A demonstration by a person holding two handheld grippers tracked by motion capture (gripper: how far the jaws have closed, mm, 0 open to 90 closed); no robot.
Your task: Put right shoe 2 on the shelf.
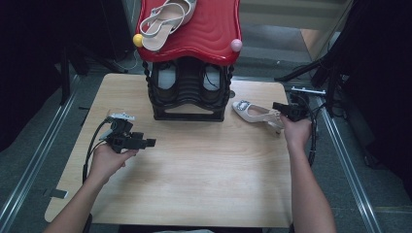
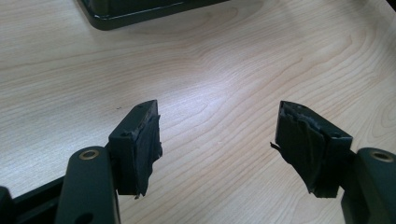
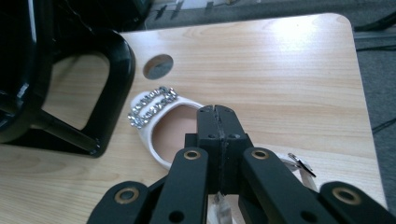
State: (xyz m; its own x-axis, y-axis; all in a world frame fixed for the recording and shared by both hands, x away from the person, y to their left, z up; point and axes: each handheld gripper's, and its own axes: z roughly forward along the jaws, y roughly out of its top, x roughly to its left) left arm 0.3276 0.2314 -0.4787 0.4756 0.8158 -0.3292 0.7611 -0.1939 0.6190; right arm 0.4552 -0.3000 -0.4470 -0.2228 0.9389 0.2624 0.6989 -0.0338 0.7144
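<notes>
This looks like a lab or recording room set up for staged handling trials. A bare light-wood table (image 1: 194,174) stands on a grey floor between metal floor rails (image 1: 347,170), with dark stand legs (image 1: 301,75) and black drapes around it. The only furnishing is a black shoe rack (image 1: 188,94) with a glossy red top (image 1: 204,29), a prop more than household furniture.
</notes>
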